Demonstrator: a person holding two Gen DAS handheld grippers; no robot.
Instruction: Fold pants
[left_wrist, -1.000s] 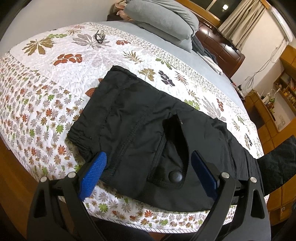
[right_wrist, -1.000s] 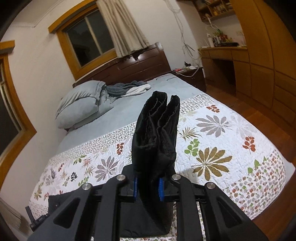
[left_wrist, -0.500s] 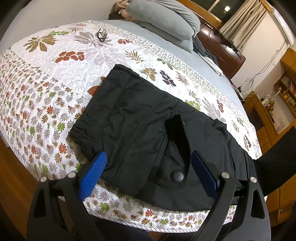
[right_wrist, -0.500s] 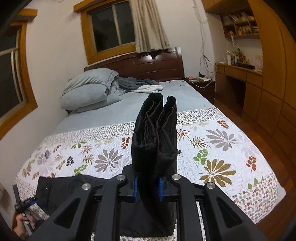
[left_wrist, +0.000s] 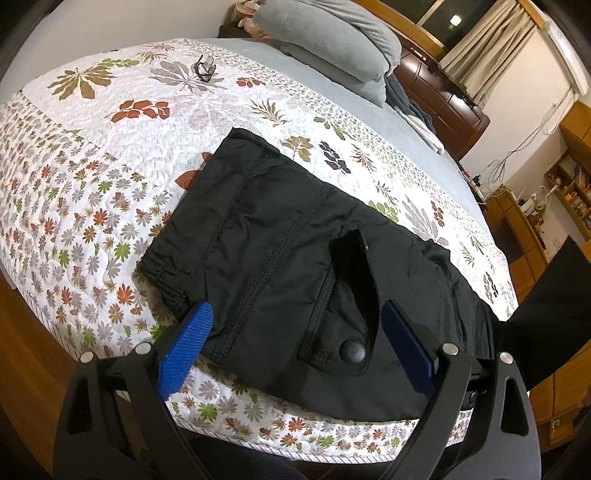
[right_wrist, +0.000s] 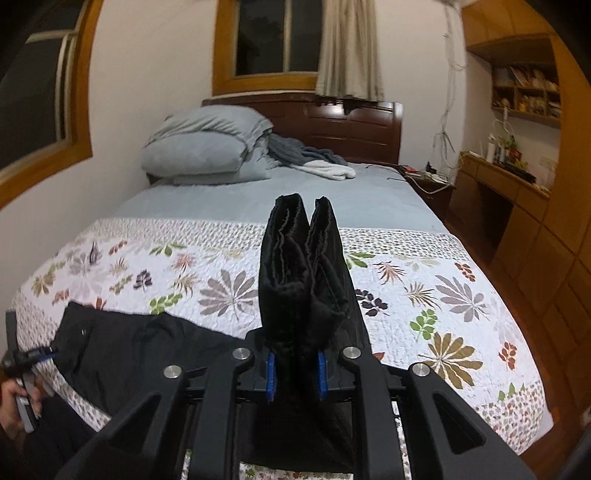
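Left wrist view gives me the bed (left_wrist: 110, 155) first, its leaf-print quilt filling most of the frame, and I take the bed as my landmark. The pants (left_wrist: 295, 266) lie flat on its near edge, waistband end toward the near-left corner, the legs running off to the right along that edge. A pocket (left_wrist: 347, 302) with its flap turned up and a round snap (left_wrist: 354, 351) sits in the upper part of the garment, closest to me.

The fabric looks thin, soft and a bit slick, light enough to lift with one grip, and I judge it will sag and slide rather than hold a crease by itself. The leg ends are where the fold is carried from. The waistband side (left_wrist: 166, 273), thicker with gathered elastic, is where I would pin or pinch it on the left.

The right gripper (right_wrist: 295, 363) is raised above the bed's foot edge, pointing toward the headboard, its jaws closed down to a narrow gap on the bunched leg cuffs (right_wrist: 301, 266), which stand up out of it in two soft lobes. The rest of the legs hang below it.

The left gripper (left_wrist: 295, 343) hovers just over the pocket area at the bed's near edge, tilted down, its jaws spread wide either side of the pocket and holding nothing.
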